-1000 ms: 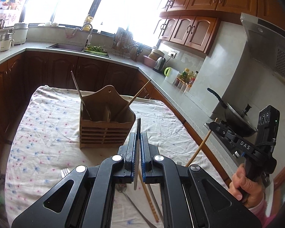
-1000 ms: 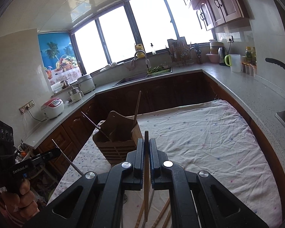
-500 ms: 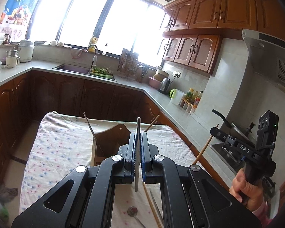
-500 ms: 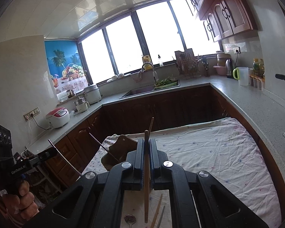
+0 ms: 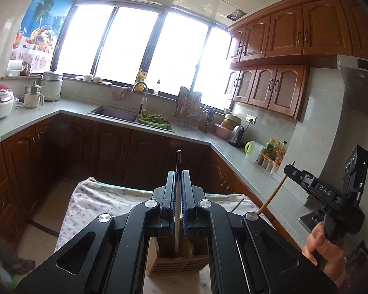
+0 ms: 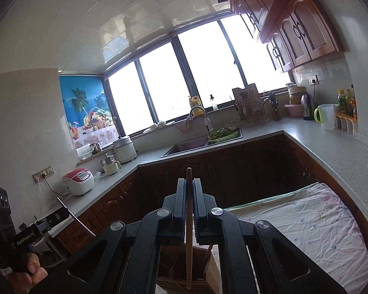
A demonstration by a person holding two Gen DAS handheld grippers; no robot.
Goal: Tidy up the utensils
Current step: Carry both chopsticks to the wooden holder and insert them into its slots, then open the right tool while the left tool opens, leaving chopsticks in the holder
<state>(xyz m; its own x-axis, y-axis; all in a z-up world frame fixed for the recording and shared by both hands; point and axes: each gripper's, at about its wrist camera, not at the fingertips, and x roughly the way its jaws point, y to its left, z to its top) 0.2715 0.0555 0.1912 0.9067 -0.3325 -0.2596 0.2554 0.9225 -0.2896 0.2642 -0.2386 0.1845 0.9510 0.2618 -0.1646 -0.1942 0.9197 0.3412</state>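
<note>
Now we have both tools raised well clear of the flower-print cloth on the table [image 5: 90,203], and the slatted wooden utensil holder [image 5: 176,261], which a second ago stood ahead of us, sits low in both views, right under the jaws. That, we judge, puts each utensil over the holder and ready to be lowered in (nothing has been dropped yet).

Our left black two-finger gripper [image 5: 178,196] is clamped tight on a thin grey metal utensil handle [image 5: 178,161]. Its long axis runs close to upright, one end poking above the jaws, the other reaching down over the holder's compartments.

Our right black two-finger gripper [image 6: 189,203] is likewise closed on a light wooden chopstick [image 6: 189,257], also near vertical, lower tip hanging in front of the holder's slats [image 6: 174,285]; whether it is already inside a compartment we cannot tell.
</note>
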